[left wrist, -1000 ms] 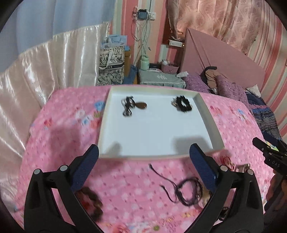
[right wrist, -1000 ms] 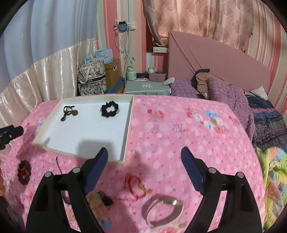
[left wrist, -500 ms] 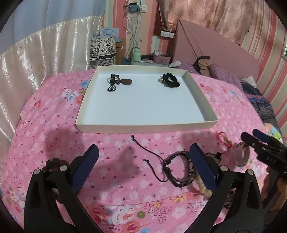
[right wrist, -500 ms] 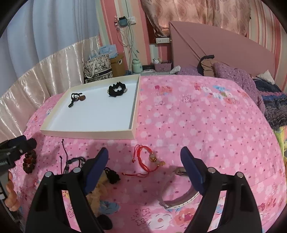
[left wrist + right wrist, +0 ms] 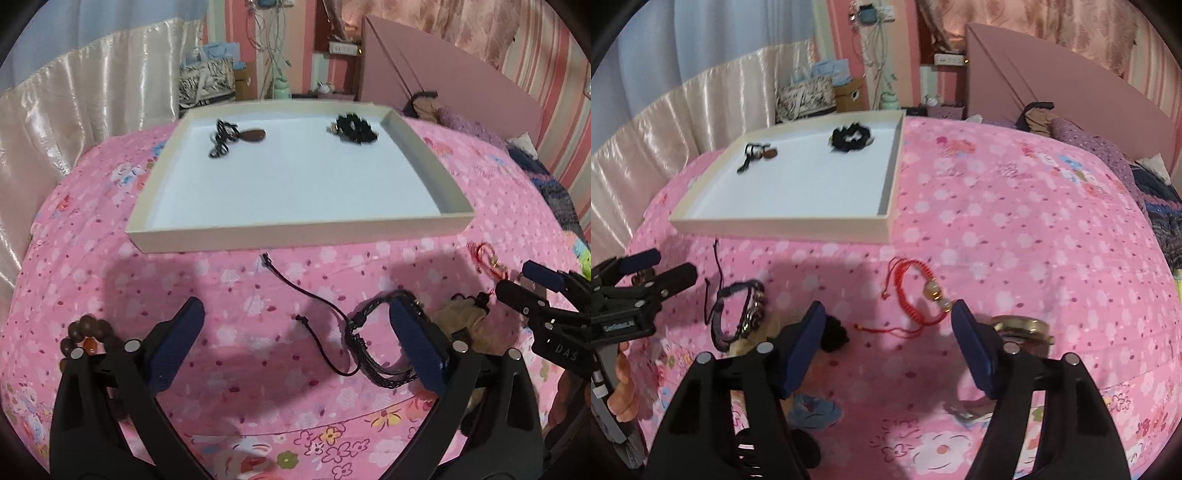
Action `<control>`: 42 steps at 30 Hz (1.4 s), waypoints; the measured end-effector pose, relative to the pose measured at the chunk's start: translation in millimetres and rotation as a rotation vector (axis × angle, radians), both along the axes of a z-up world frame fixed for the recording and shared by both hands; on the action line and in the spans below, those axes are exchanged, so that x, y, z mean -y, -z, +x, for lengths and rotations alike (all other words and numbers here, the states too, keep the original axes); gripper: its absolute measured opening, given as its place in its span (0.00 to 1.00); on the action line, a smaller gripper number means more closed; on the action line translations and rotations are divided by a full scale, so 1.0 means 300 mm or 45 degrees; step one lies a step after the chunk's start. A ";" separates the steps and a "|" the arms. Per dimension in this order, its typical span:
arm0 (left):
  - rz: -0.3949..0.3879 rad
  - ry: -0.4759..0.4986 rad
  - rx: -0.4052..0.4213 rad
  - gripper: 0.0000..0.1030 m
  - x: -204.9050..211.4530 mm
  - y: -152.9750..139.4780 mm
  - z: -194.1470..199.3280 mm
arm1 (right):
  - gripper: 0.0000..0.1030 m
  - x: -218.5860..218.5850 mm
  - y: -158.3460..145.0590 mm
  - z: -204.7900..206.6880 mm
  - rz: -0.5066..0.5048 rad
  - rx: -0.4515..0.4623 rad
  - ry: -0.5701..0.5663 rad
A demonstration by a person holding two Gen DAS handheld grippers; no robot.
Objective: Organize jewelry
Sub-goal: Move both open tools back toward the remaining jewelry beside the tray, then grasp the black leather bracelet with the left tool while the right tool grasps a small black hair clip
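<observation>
A shallow white tray [image 5: 295, 232] [image 5: 783, 225] lies on the pink bed and holds a brown pendant on black cord [image 5: 236, 138] and a black scrunchie [image 5: 352, 127]. A black cord bracelet [image 5: 373, 343] [image 5: 738, 310] lies just inside the right finger of my open, empty left gripper [image 5: 295, 343]. A red cord bracelet with beads [image 5: 919, 295] lies just ahead of my open, empty right gripper [image 5: 890, 343]. A brown bead bracelet [image 5: 86, 334] sits at the left gripper's left. A metal bangle [image 5: 1021, 326] sits at the right finger.
A beige and black hair piece [image 5: 461, 317] lies right of the black bracelet. The right gripper shows in the left wrist view [image 5: 535, 291]. A satin curtain [image 5: 74, 107] borders the bed's left. Pillows and a headboard [image 5: 1071, 96] are far right.
Both grippers have drawn back from the tray and lowered toward the loose jewelry on the near side of the bed. Both stay open and empty.
</observation>
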State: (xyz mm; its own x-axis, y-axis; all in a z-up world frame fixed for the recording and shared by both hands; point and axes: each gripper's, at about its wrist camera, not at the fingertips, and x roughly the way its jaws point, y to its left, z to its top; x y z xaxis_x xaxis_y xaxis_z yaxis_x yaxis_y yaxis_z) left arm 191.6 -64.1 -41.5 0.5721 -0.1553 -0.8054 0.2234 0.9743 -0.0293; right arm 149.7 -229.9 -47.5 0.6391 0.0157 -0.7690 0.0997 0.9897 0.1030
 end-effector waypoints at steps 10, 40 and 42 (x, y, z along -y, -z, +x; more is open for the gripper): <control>0.012 0.027 -0.095 0.79 0.030 0.084 0.023 | 0.55 -0.042 0.034 -0.001 0.002 -0.037 -0.048; 0.014 0.094 -0.110 0.20 0.067 0.104 0.016 | 0.12 -0.056 0.068 0.016 0.136 -0.057 -0.123; -0.004 0.094 -0.116 0.16 0.059 0.105 0.020 | 0.12 -0.055 0.063 0.013 0.131 -0.043 -0.114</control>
